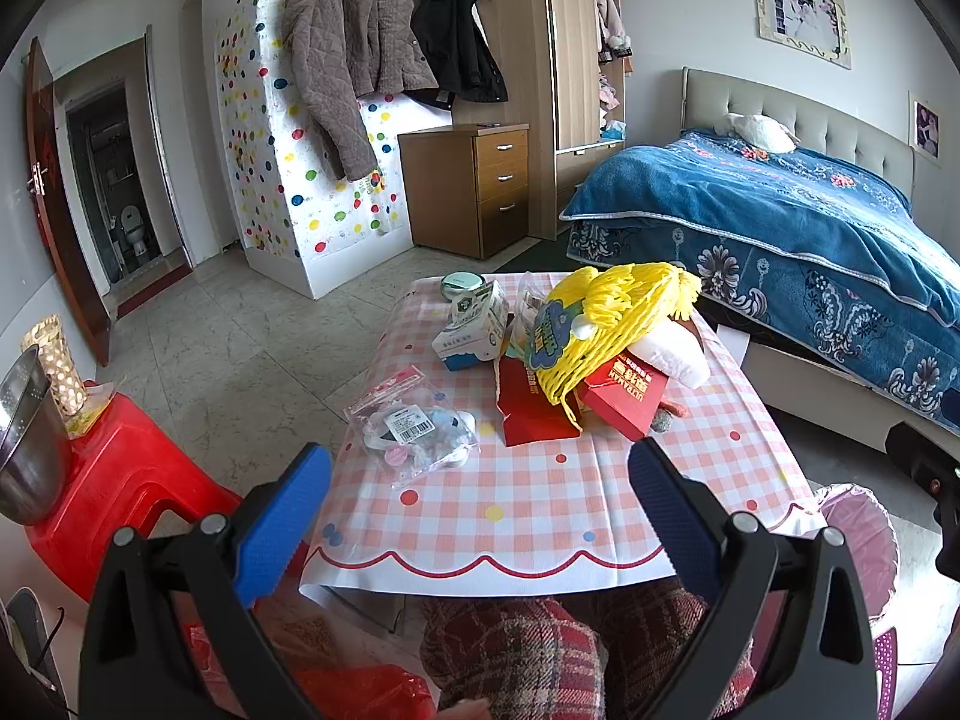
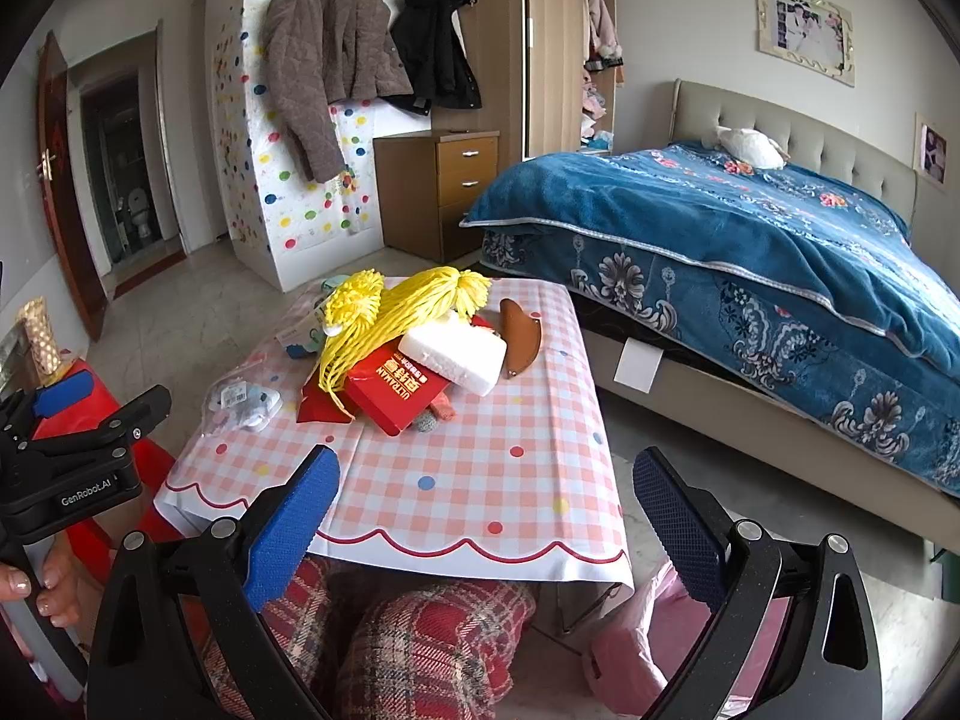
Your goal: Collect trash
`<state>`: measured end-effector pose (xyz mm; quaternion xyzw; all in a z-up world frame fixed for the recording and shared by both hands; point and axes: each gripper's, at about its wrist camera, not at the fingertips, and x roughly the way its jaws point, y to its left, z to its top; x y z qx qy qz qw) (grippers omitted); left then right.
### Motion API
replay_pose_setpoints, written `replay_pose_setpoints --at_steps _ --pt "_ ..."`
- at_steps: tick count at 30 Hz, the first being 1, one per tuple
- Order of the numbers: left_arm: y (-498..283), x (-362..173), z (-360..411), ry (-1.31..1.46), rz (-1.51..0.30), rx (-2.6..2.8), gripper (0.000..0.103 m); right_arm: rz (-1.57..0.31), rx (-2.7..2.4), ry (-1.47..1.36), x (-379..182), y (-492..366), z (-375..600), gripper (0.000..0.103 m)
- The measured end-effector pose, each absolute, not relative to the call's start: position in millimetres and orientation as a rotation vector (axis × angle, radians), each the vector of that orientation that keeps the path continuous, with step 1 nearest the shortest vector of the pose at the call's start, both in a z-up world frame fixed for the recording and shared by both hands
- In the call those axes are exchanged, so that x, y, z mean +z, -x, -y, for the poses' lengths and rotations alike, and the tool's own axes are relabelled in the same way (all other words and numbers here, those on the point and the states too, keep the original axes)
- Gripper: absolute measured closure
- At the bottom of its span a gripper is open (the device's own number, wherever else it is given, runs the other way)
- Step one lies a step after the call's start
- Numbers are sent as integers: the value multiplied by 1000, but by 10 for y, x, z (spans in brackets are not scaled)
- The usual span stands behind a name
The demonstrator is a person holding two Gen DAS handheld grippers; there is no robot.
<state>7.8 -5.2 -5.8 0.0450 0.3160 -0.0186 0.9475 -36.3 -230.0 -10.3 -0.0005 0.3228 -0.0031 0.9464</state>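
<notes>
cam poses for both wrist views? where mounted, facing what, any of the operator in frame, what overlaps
Left wrist: sits on the left gripper, fingers open, low at the table's near edge, facing the trash pile and the bed. Plaid-covered knees show below.
Right wrist: sits on the right gripper, fingers open, further right, same heading. Shows plaid knees, the left gripper and a hand holding it.
Shared: table, yellow foam net, red box, white foam block, bed.

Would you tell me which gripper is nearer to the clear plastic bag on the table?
Left. The left gripper sits just short of the clear plastic bag, which lies ahead-left; from the right gripper, it lies farther off to the left.
</notes>
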Motion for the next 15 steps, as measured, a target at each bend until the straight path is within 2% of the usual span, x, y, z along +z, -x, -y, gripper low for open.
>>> replay_pose_setpoints --at_steps 15 --pt "-78 -53 59 -93 -645 -38 7 -658 -7 1 -89 352 2297 6"
